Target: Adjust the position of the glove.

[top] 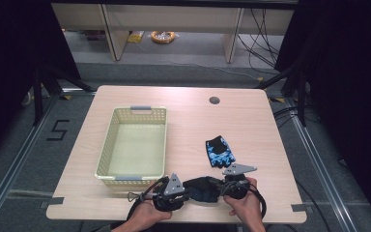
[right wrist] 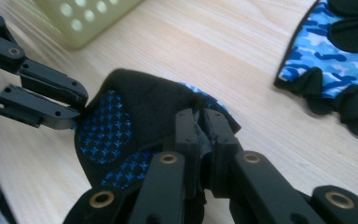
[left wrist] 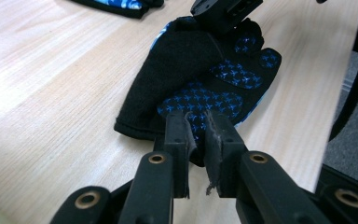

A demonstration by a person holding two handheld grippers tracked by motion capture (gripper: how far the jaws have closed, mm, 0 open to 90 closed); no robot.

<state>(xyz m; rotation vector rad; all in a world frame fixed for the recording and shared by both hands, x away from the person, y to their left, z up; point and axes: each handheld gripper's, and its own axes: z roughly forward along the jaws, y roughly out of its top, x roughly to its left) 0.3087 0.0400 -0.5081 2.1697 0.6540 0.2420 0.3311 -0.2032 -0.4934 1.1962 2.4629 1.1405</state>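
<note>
Black glove w/ blue star-print palm (top: 201,189) is lying at the table's near edge, palm up, stretched betw. both grippers; left gripper (left wrist: 198,135) is pinching its cuff edge, jaws nearly closed on the fabric; right gripper (right wrist: 199,133) is clamping the opposite end, jaws tight on the cloth; second glove, blue camo (top: 221,151), is sitting just beyond, apart; pale yellow basket (top: 108,145) is standing to the left on the wooden table (top: 188,116); both hands are gripping the tools.

A pale wooden bench (top: 183,104) stands on grey floor (top: 24,159). Dark curtains (top: 348,72) flank it. Beyond stands light shelving (top: 174,19).
</note>
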